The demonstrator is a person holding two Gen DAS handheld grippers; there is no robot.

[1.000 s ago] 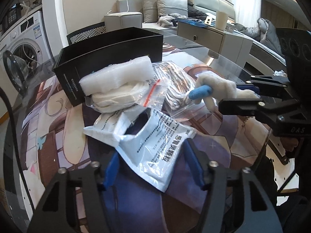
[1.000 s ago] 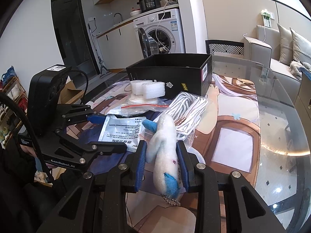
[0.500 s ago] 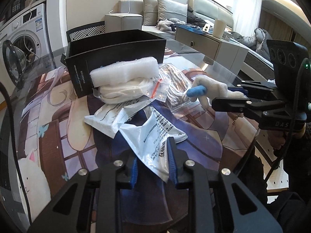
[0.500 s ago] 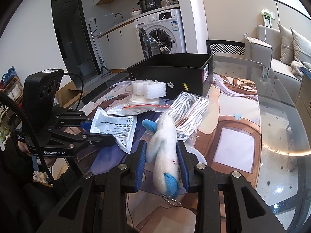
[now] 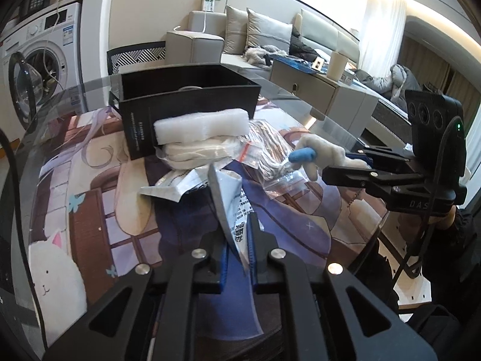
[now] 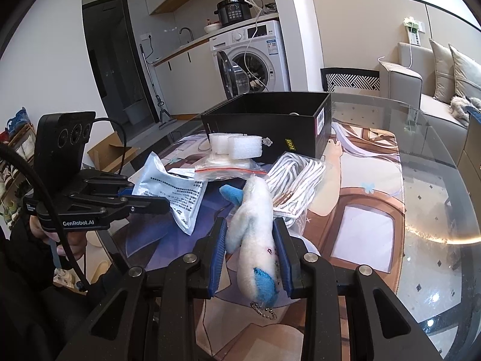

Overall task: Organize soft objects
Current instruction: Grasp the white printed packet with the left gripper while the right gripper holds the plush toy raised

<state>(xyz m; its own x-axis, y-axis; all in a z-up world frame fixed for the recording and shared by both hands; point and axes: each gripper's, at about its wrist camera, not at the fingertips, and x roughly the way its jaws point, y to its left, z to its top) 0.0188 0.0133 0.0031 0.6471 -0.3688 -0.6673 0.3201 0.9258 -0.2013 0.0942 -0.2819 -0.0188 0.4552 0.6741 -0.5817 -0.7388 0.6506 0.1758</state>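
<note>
Between my left gripper's (image 5: 237, 258) blue pads sits the near edge of the printed foil pouch (image 5: 230, 201); the jaws have just been closing and now pinch it flat, its far end standing up off the table mat (image 5: 96, 210). It's light, thin and crinkly, likely slick, so I judge a flat edge is the place to take it, and it could slide out if I swing it. My right gripper (image 6: 251, 255) is clamped round the middle of the white plush toy (image 6: 255, 219), soft and squashy, held off the mat. Far ahead stands the open black box (image 6: 270, 120), with a foam block (image 6: 237, 144) on a zip bag (image 6: 228, 170) just in front and bagged white cords (image 6: 296, 174) to the right. Glass table (image 6: 436, 210) underneath; washing machine (image 6: 255, 57) and sofa (image 5: 270, 33) beyond.
</note>
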